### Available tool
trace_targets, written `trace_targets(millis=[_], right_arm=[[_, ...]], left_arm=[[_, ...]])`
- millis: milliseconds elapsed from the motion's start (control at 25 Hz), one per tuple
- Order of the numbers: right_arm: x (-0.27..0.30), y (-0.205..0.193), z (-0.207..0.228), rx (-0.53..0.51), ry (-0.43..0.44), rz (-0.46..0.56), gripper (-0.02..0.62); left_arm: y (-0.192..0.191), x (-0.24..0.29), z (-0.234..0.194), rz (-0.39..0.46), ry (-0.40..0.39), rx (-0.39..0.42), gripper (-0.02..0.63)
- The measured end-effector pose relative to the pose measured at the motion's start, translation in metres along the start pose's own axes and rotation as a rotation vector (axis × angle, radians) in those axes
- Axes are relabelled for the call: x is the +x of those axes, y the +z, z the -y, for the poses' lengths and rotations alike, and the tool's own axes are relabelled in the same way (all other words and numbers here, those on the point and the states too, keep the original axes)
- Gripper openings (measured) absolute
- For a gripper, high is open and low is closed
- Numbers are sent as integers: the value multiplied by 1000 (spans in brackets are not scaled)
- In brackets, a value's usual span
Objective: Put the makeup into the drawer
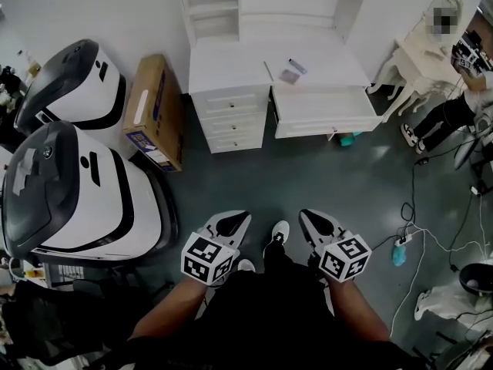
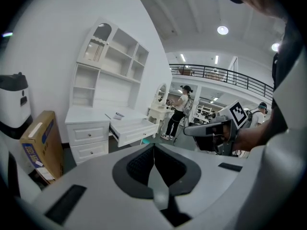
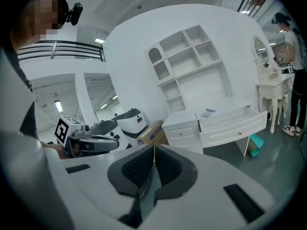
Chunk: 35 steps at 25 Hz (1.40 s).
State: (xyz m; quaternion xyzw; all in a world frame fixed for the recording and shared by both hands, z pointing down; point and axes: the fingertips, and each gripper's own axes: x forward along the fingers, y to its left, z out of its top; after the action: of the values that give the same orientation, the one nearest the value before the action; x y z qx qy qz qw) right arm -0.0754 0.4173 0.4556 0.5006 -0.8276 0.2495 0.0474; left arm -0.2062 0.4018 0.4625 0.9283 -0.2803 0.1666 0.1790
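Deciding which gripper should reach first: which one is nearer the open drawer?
Right. The right gripper is almost straight in front of the open drawer; the left gripper is off to its left, farther away. Neither touches it.

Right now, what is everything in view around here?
dressing desk: one, white, shelves above, against the wall
drawer: one, white, pulled open on the desk's right
makeup items: about three, small, greyish, on the desktop
cardboard box: one, brown, on the floor left of the desk
machines: two, white and black, far left
second dressing table: one, white, far right
person: one, dark trousers, beside that table
cables: several, black and white, floor at right
left gripper: one, white and black, jaws shut, empty
right gripper: one, white and black, jaws shut, empty
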Motion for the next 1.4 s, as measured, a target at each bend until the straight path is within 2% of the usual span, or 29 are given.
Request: trace_targets(millis=[240, 520, 760, 1120, 1400], right_arm=[[33, 35, 30, -4, 25, 28, 28], [66, 80, 85, -10, 28, 60, 28], [83, 111, 123, -13, 44, 88, 28], [100, 132, 178, -10, 64, 94, 28], [105, 139, 206, -4, 83, 80, 28]], left_arm=[[26, 35, -20, -2, 7, -31, 11], [78, 88, -50, 18, 28, 3, 12], [107, 128, -69, 12, 55, 10, 11], [135, 188, -72, -7, 58, 35, 11], [154, 212, -81, 3, 99, 36, 11]])
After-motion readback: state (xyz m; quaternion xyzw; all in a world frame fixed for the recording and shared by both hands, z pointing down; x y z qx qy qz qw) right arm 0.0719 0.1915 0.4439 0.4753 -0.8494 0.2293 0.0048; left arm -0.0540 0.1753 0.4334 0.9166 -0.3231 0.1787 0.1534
